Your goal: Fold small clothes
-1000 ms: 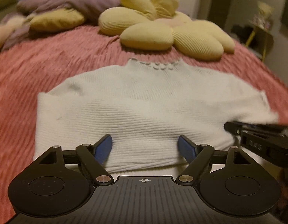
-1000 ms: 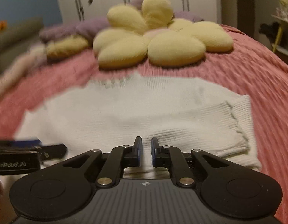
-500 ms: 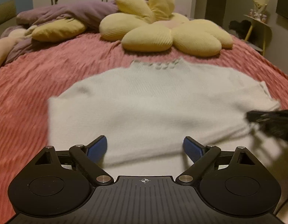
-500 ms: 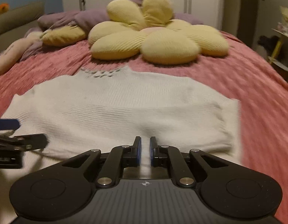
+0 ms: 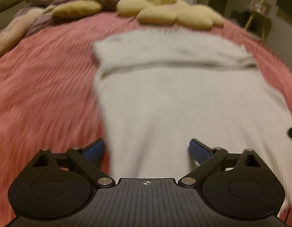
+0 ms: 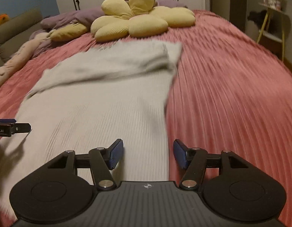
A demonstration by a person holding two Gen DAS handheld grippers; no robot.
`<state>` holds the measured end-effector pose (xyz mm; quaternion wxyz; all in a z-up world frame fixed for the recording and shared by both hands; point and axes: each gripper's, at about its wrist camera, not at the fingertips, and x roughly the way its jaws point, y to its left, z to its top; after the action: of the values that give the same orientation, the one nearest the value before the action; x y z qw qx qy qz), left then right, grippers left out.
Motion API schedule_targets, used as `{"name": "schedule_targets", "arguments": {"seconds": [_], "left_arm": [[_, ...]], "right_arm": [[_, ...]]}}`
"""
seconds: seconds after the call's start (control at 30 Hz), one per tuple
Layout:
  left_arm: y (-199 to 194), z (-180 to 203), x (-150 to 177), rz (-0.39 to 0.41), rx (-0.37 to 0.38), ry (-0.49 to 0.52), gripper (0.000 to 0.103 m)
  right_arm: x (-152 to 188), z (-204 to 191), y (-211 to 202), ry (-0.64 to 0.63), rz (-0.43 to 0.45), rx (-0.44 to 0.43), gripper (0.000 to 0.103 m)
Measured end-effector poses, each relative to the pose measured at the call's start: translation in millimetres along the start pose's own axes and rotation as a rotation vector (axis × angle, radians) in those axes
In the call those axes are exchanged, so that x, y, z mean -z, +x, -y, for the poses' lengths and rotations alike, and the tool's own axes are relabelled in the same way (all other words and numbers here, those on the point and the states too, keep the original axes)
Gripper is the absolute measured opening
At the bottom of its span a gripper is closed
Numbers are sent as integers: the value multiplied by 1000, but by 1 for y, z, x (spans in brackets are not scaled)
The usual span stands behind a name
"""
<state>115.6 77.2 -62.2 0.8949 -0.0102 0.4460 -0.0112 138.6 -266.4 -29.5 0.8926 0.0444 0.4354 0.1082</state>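
Note:
A white knit sweater [image 5: 174, 104] lies flat on the pink bedspread [image 5: 42, 94], a sleeve folded across its upper part. My left gripper [image 5: 146, 147] hovers over the sweater's near left edge. Its jaws are still opening and stand wide, with cloth below them but not pinched. My right gripper [image 6: 148, 151] is over the sweater's [image 6: 100, 113] near right edge. Its jaws are opening too, and the blue pads [image 6: 116, 154] stand clear of the cloth. The left gripper [image 6: 13, 129] shows at the left edge of the right wrist view.
A yellow flower-shaped cushion [image 6: 142, 22] and purple bedding [image 6: 76, 18] lie at the head of the bed. A pale soft toy [image 6: 17, 58] rests at the left side. A small yellow-legged side table [image 6: 270, 19] stands beyond the bed's right edge.
The right gripper's jaws went from shut to open. Both grippers swung outward, left to the sweater's left edge and right to its right edge. The sweater's body now stretches long toward me.

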Motion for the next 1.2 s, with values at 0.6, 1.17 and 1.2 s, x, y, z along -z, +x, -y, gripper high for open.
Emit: {"name": "schedule_targets", "arguments": {"seconds": [0.6, 1.17, 1.2], "left_arm": [[-55, -36, 70, -150, 183, -254, 60], [-55, -56, 76, -217, 363, -297, 26], [-55, -58, 77, -219, 378, -304, 26]], "right_arm": [[89, 45, -60, 370, -144, -231, 18], [90, 63, -49, 468, -186, -366, 17], [90, 64, -49, 471, -184, -370, 17]]}}
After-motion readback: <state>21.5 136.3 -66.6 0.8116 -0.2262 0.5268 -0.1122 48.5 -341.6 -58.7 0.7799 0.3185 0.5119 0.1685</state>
